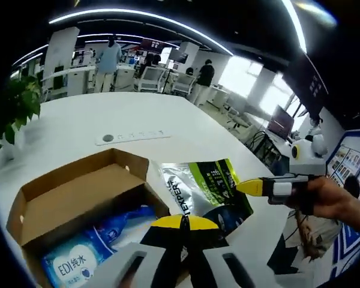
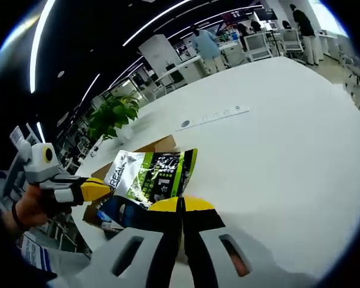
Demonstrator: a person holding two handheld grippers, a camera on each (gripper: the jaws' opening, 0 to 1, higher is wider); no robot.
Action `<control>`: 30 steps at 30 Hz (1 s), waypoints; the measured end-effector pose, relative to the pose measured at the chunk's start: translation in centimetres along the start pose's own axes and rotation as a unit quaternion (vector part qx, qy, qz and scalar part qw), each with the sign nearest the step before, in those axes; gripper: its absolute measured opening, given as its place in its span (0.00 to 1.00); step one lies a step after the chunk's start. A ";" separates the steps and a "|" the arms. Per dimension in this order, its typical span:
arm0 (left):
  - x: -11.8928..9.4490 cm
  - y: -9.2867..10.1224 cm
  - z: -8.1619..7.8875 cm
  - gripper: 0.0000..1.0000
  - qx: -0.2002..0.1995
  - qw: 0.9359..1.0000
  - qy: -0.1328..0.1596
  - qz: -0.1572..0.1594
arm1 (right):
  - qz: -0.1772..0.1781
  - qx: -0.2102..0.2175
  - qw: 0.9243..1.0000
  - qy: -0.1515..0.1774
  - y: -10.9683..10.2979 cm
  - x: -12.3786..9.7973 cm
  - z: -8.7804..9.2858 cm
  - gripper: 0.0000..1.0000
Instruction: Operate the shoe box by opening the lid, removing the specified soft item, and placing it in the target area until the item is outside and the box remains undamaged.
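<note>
A broad white table (image 1: pixel 168 120) filled the middle of the left gripper view and most of the right half of the right gripper view. At the lower left of the left gripper view sat the open cardboard shoe box (image 1: pixel 78 198), its flaps up, with a blue wipes pack (image 1: pixel 78 258) lying inside it. Just right of the box, at centre frame, a green and silver pouch (image 1: pixel 210 192) hung over the table, outside the box. The left gripper (image 1: pixel 184 223) rose from the bottom centre with its yellow tips pressed together on the pouch's lower edge. The right gripper (image 1: pixel 252 187) reached in from the right, held by a hand (image 1: pixel 330 201), its tip at the pouch's right edge. In the right gripper view, the pouch (image 2: pixel 153 174) lay at centre left, in front of the box (image 2: pixel 156 146), and the right gripper (image 2: pixel 181 207) closed on its lower edge. A potted plant (image 2: pixel 114 114) stood at upper left
</note>
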State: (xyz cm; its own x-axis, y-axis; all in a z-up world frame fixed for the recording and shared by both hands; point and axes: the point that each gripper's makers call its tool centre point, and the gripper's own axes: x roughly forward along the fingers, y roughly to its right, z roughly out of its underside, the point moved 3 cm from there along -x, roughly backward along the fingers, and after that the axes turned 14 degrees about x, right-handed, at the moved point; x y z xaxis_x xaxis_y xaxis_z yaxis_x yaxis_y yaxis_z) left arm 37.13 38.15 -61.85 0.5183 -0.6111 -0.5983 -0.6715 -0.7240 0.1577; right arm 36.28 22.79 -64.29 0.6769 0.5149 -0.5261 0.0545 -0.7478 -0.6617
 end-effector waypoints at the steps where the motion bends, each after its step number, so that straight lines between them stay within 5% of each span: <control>1: 0.3 0.3 -0.1 0.00 0.003 1.000 -0.002 0.003 | 0.003 0.004 1.000 0.002 0.4 -0.2 -0.1 0.00; 15: 5.8 3.6 -0.5 0.00 0.047 0.997 -0.046 0.048 | 0.041 0.048 0.998 0.019 5.8 -2.6 -0.5 0.00; 30: 9.3 3.8 0.4 0.00 0.062 0.993 -0.082 0.065 | 0.064 0.065 0.996 0.011 8.7 -1.2 -1.4 0.00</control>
State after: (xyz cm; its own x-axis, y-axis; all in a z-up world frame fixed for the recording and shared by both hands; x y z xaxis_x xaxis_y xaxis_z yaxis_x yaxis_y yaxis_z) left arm 39.16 29.85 -67.14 0.3369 -0.6291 -0.7005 -0.7927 -0.5910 0.1496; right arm 36.97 15.06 -68.69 0.6878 0.4089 -0.5997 -0.1277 -0.7452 -0.6545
